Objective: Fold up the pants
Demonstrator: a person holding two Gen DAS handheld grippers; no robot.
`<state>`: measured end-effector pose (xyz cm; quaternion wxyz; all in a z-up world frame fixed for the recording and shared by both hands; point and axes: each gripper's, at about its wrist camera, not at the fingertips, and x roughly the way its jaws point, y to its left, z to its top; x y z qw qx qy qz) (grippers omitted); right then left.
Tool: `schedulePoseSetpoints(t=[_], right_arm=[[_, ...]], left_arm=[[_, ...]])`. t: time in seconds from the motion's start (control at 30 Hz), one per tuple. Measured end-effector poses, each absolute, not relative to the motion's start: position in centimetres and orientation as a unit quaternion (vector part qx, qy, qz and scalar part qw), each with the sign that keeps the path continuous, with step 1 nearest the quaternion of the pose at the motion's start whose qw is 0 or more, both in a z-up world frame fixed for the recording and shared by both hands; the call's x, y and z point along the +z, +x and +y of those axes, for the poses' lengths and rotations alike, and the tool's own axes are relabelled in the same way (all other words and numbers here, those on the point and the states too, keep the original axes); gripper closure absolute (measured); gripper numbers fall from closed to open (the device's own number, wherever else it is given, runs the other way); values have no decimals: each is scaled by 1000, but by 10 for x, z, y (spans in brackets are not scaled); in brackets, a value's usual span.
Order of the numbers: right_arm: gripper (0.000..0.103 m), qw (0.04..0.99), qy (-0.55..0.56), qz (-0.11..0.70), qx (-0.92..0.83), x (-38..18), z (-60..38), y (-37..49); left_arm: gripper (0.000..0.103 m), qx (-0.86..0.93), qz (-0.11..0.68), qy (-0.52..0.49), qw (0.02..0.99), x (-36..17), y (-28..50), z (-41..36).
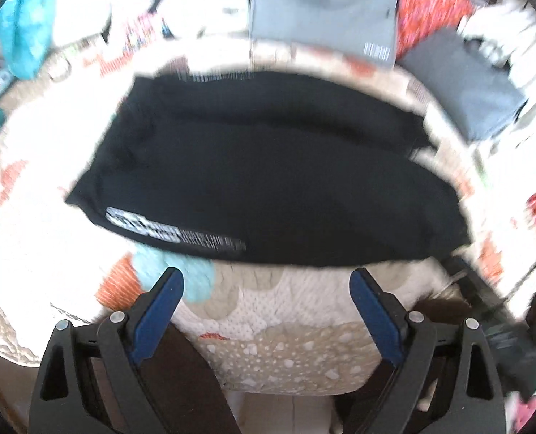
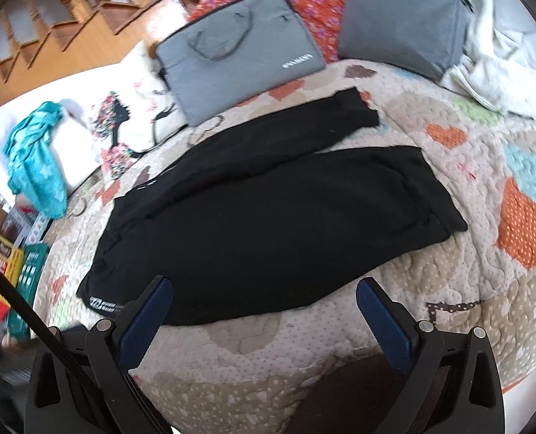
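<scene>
Left gripper [image 1: 266, 278], bottom of frame: jaws wide apart, nothing btwn them, over bare quilt [image 1: 286, 329]. Right gripper [image 2: 264, 287], bottom of its frame: also spread wide, empty, left pad at the pants' near hem. Black pants [image 2: 268, 217] lie flat mid-frame on quilt, legs toward the right, white logo at lower left. Beyond, upper centre: grey laptop bag [image 2: 239, 54]; second grey bag [image 2: 405, 18] upper right. Teal cloth [image 2: 36, 159] at left edge.

One black pants [image 2: 268, 224], apparently two grey bags [image 2: 239, 54]
</scene>
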<state>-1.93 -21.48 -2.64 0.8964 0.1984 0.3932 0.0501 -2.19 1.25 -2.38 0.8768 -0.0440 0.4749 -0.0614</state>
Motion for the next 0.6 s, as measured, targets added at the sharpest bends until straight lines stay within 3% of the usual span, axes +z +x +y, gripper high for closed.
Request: schedulePoseSetpoints(t=[0.17, 0.3, 0.47, 0.6], right_arm=[[0, 857, 255, 432, 115, -21, -215, -27], [1, 854, 276, 418, 139, 11, -214, -47], [1, 901, 226, 337, 156, 88, -213, -84], [1, 914, 209, 308, 162, 115, -215, -99]], left_arm=[[10, -76, 394, -96, 911, 57, -65, 50], [10, -45, 312, -71, 946, 111, -98, 57], [10, -28, 265, -81, 960, 145, -128, 83], [10, -8, 252, -92, 963, 150, -154, 98]])
